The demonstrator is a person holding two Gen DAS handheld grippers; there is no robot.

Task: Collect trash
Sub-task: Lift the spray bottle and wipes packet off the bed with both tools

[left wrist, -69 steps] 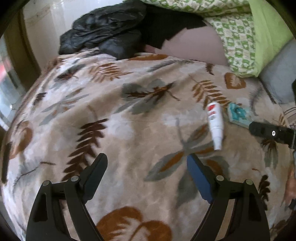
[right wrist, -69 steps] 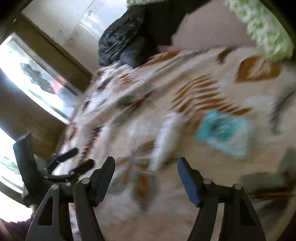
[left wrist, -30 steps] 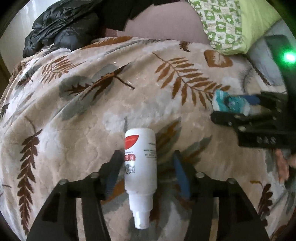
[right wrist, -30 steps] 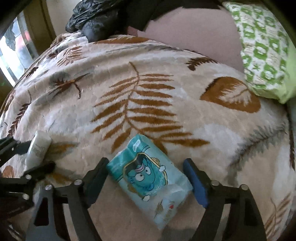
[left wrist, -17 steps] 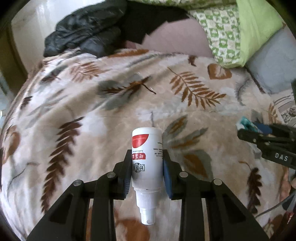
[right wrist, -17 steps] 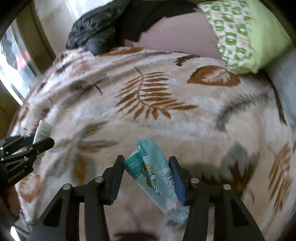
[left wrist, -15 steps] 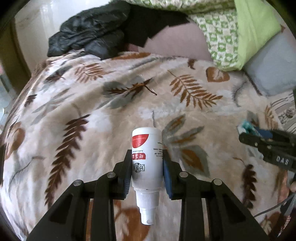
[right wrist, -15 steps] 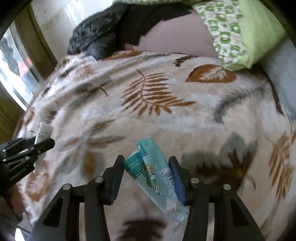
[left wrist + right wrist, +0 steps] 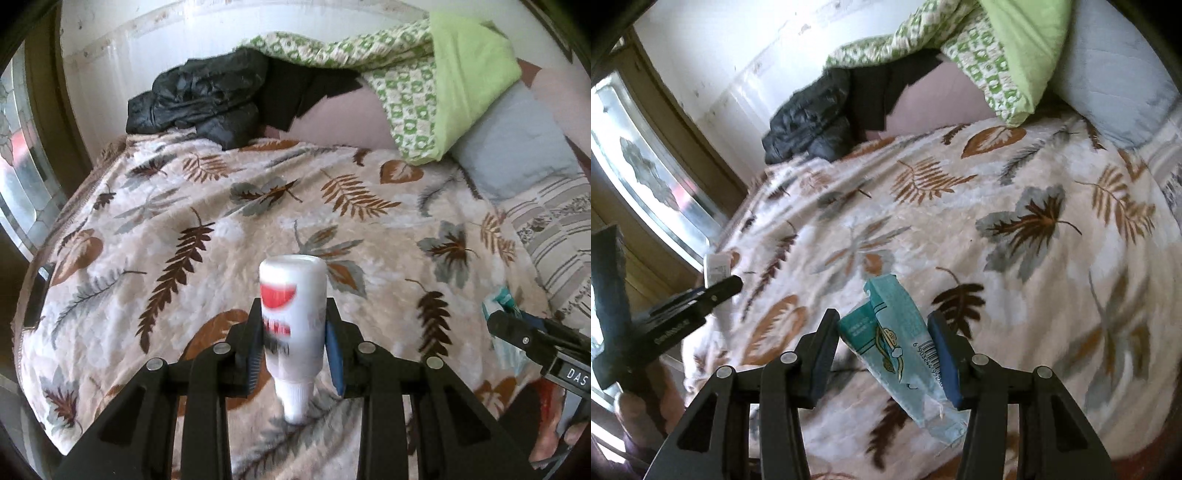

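My left gripper (image 9: 293, 345) is shut on a white spray bottle (image 9: 293, 325) with a red label, nozzle toward the camera, held above the bed. My right gripper (image 9: 886, 350) is shut on a teal wet-wipes packet (image 9: 897, 339) with a cartoon print, also lifted off the blanket. In the left wrist view the right gripper (image 9: 532, 339) shows at the right edge with the packet (image 9: 498, 302) in it. In the right wrist view the left gripper (image 9: 701, 295) shows at the left with the bottle (image 9: 716, 269).
The bed is covered by a beige leaf-print blanket (image 9: 258, 221). A black jacket (image 9: 199, 96), a green patterned quilt (image 9: 424, 74) and a grey pillow (image 9: 517, 147) lie at its far side. A window (image 9: 646, 177) is at the left.
Both grippers closed on their items, the bottle and the packet, and lifted them off the blanket. Since half a second ago both have drawn further back and up from the bed.
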